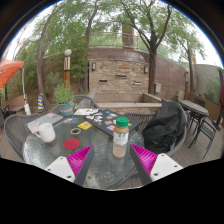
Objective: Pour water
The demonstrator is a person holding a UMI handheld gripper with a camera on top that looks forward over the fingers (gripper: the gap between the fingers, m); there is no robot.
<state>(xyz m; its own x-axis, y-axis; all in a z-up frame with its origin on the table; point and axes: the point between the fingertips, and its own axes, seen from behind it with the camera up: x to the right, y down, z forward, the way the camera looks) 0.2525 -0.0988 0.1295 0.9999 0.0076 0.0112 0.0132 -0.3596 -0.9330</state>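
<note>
- Nearest, the hand-held gripper [112, 162] has its two pink-padded fingers spread wide and holds nothing; the left pad [79, 156] and the right pad [145, 158] stand well apart over the round glass-topped bench [100, 170].
- Just ahead, between the fingers and a little beyond their tips, stands a small clear plastic bottle with an orange cap and a pale label [121, 138], upright on the bench, with a gap at either side.
- Judging by its look, that bottle is light and thin-walled, so it would likely give under a hard squeeze; the smooth sides may be slippery. A hold across the labelled middle, below the cap, seems best for tilting it.
- Left and farther off, a white cup [47, 131] stands on the bench, probably the vessel to fill.
- Near it lie a flat red disc [72, 144] and some scattered cards [92, 116].
- Right of the bench, a dark bag [165, 128] rests on a chair.
- Farthest, a stone wall [120, 75] stands beneath trees.
</note>
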